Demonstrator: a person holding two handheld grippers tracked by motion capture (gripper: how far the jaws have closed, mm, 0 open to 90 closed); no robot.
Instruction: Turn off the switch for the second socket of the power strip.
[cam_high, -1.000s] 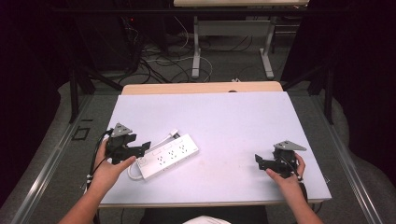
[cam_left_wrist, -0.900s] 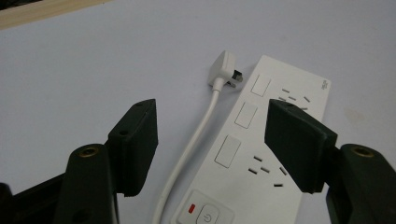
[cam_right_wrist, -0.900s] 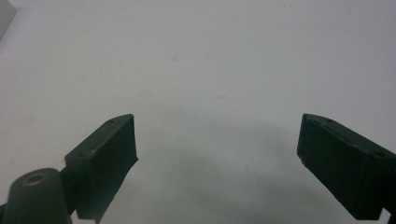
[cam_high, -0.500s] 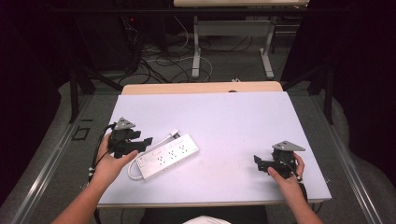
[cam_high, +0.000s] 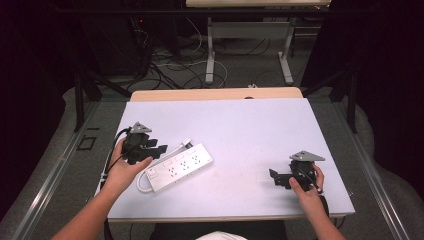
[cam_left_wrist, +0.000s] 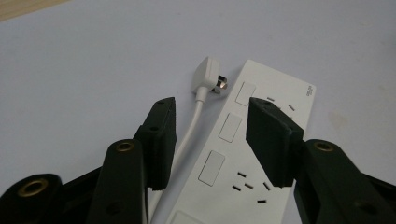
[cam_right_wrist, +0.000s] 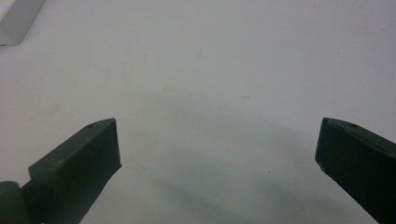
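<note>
Hovering at the left edge of the pale lavender-topped counter (cam_high: 240, 125), the left gripper (cam_high: 154, 150) pointed toward the white rectangular plastic power strip (cam_high: 179, 167), which lay flat on the counter's left half, set at an angle with its far end toward the centre. The left gripper's jaws stood partly apart and had just been closing; in the left gripper view they framed the near end of the strip and its thin white power cord (cam_left_wrist: 189, 135), but the pads pressed on nothing and gripped nothing. The cord ran along the strip's left side to a white angled plug (cam_left_wrist: 208, 77), which rested on the counter just beside the strip's far corner, metal prongs turned toward the strip. The strip's face carried rectangular rocker switches along one edge and groups of socket slots beside them.

The right gripper (cam_high: 281, 178) sat low over the counter's right half, well apart from the strip, held in the person's right hand (cam_high: 306, 189). Its jaws stood wide apart with bare counter between them, touching nothing.

A small grey printed mark (cam_left_wrist: 309, 90) sat at the far corner of the strip's face; it was too small to read. No other writing was legible.
</note>
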